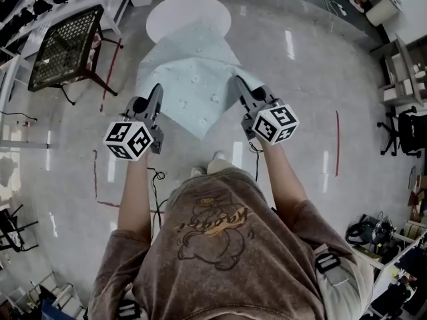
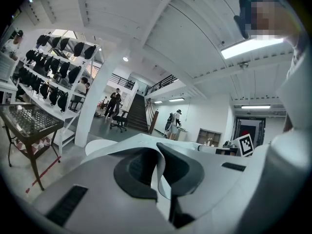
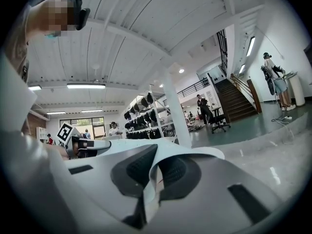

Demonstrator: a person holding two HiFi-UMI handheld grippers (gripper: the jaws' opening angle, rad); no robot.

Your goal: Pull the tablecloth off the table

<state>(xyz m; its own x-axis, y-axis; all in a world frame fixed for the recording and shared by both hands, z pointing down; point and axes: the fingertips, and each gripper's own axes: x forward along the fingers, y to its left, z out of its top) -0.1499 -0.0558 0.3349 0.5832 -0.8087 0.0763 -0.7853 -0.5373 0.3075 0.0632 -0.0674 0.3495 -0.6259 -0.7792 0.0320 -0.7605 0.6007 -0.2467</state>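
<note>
A pale blue-green tablecloth (image 1: 190,89) hangs stretched between a round white table (image 1: 189,12) and my two grippers, its far end still lying on the tabletop. My left gripper (image 1: 157,89) is shut on the cloth's left edge. My right gripper (image 1: 237,81) is shut on its right edge. A loose corner droops between the two. In the left gripper view the cloth (image 2: 136,139) runs out ahead of the shut left gripper (image 2: 157,167), a fold pinched between the dark pads. The right gripper view shows the same: cloth (image 3: 195,152) pinched in the right gripper (image 3: 157,172).
A black mesh side table (image 1: 65,45) stands left of the round table. Red tape lines (image 1: 112,62) mark the glossy floor. Shelves and chairs (image 1: 400,129) line the right side, and racks of dark headgear (image 2: 53,72) the left. Several people (image 2: 113,103) stand far off.
</note>
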